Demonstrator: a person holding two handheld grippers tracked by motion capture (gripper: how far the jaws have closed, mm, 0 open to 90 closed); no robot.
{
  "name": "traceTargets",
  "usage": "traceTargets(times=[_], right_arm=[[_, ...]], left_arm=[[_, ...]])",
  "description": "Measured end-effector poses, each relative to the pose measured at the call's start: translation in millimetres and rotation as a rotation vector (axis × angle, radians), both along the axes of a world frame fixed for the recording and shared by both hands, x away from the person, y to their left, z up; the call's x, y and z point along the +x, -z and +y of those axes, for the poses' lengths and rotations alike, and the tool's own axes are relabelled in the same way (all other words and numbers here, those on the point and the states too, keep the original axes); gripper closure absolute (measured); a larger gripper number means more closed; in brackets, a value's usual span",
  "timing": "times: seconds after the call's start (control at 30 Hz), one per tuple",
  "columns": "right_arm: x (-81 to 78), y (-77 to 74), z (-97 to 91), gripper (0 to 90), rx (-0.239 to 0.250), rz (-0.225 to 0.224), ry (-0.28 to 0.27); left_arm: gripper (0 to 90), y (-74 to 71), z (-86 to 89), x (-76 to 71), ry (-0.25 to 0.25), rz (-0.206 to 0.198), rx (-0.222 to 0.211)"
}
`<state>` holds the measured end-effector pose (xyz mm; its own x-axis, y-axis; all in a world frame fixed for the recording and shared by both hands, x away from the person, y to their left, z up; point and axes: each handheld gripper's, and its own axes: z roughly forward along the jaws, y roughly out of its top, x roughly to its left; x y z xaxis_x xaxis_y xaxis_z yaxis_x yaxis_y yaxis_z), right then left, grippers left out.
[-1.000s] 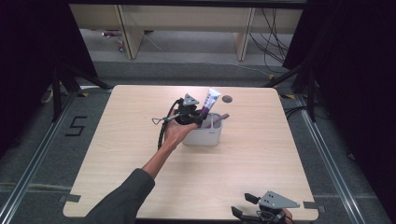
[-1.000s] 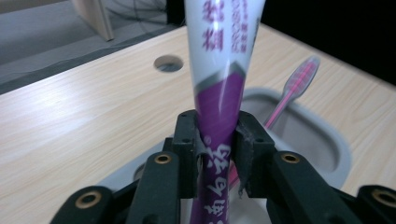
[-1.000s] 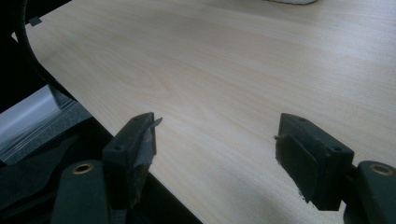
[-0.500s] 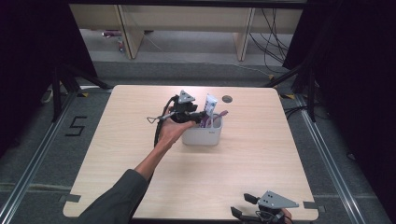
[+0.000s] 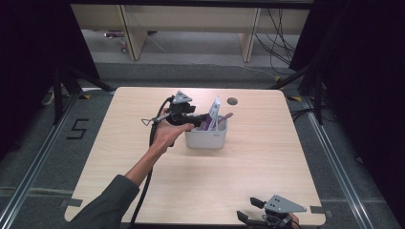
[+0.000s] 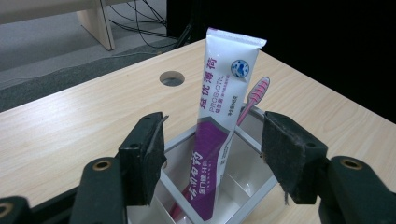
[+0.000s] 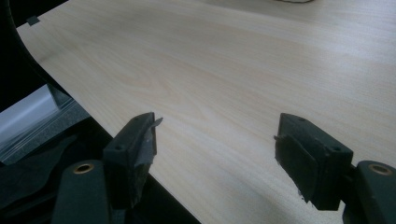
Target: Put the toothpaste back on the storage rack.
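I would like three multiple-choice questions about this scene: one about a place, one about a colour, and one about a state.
1. Where does the tube stand?
A. in the white bin
B. flat on the table
C. on the floor

2. What colour is the toothbrush head?
A. green
B. pink
C. black

3. How is the left claw?
A. shut on the tube
B. shut on the toothbrush
C. open

Key: 1 A, the tube rises from a bin compartment. 2 B, pink bristles show behind the tube. 3 C, its jaws have just been opening, and both pads stand apart from the tube.
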<state>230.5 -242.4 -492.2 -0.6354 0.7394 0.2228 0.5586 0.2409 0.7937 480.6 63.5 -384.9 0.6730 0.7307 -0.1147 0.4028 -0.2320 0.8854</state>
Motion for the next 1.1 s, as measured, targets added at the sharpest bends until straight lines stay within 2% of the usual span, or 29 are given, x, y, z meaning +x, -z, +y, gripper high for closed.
traceTargets(times=[0.07, 0.1, 0.2, 0.23, 0.27, 0.3, 0.37, 0.47, 0.5, 0.57, 0.63, 0.67, 0.7, 0.73, 0.77, 0.83, 0.9, 0.93, 0.97, 1.07, 1.1], right_arm=[[1.0, 0.3, -0.6, 29.9, -0.005, -0.013, -0.007], [0.8, 0.2, -0.6, 29.9, -0.004, -0.01, -0.007], [0.6, 0.0, -0.5, 29.9, -0.003, -0.008, -0.001], [-1.0, 0.7, 1.9, 29.9, 0.031, 0.011, 0.016], [-1.0, 0.7, 1.9, 29.9, 0.031, 0.011, 0.016], [1.7, 0.5, -1.3, 29.9, -0.009, -0.031, -0.007], [1.9, 0.7, -1.2, 29.9, -0.008, -0.043, 0.001], [1.4, 0.2, -1.2, 29.9, -0.004, -0.033, -0.002], [0.6, -0.8, -1.9, 29.9, -0.02, -0.029, 0.005], [1.6, 0.4, -1.4, 29.9, 0.001, -0.031, 0.0], [2.1, 0.9, -1.6, 29.8, 0.002, -0.039, 0.002], [2.3, 1.4, -1.0, 29.9, 0.014, -0.03, -0.006], [2.0, 0.6, -1.7, 29.9, -0.007, -0.032, 0.001], [2.4, 1.6, -0.7, 29.9, 0.011, -0.025, -0.007], [2.7, 1.8, -0.8, 29.9, 0.009, -0.037, -0.005], [1.8, 0.8, -1.2, 29.9, 0.003, -0.032, 0.0], [1.9, 0.6, -2.0, 29.8, -0.008, -0.032, 0.006], [2.2, 1.0, -1.7, 29.9, 0.004, -0.03, 0.002], [2.2, 1.0, -1.6, 29.9, 0.004, -0.029, 0.002], [2.1, 1.0, -1.1, 29.8, 0.001, -0.024, 0.001], [2.1, 1.0, -0.7, 29.9, 0.004, -0.019, 0.002]], left_arm=[[36.8, -0.9, 4.1, -0.6, 0.001, 0.014, 0.004], [35.9, -1.7, 6.0, -1.3, 0.003, 0.02, 0.023], [34.6, -2.0, 7.6, -3.0, -0.004, 0.019, 0.017], [33.0, -2.4, 8.6, -4.4, -0.009, 0.021, 0.019], [33.0, -2.4, 10.1, -5.2, 0.001, 0.021, 0.019], [32.4, -2.8, 11.6, -6.6, 0.001, 0.02, 0.025], [30.7, -2.0, 17.4, -10.6, 0.001, 0.022, 0.012], [29.5, -0.6, 22.0, -13.1, 0.003, 0.027, 0.0], [28.8, 0.7, 26.8, -15.6, -0.002, 0.03, -0.001], [27.7, 1.3, 29.4, -16.9, -0.002, 0.032, -0.006], [27.2, 1.8, 34.3, -21.0, -0.001, 0.028, -0.012], [26.7, 1.6, 38.9, -25.6, -0.001, 0.03, -0.011], [25.7, 1.6, 38.9, -25.6, -0.001, 0.03, -0.011], [24.4, 2.8, 42.4, -29.8, 0.005, 0.034, -0.03], [22.8, 2.9, 44.3, -32.5, 0.005, 0.033, -0.03], [20.7, 2.9, 48.3, -37.5, 0.009, 0.03, -0.043], [18.7, 2.6, 51.9, -42.1, 0.014, 0.037, -0.043], [17.6, 3.0, 53.2, -43.9, 0.022, 0.037, -0.045], [17.1, 2.5, 54.4, -46.9, 0.023, 0.039, -0.033], [17.1, 2.9, 56.5, -51.8, 0.032, 0.036, -0.03], [17.1, 3.8, 57.4, -52.2, 0.05, 0.015, -0.035]])
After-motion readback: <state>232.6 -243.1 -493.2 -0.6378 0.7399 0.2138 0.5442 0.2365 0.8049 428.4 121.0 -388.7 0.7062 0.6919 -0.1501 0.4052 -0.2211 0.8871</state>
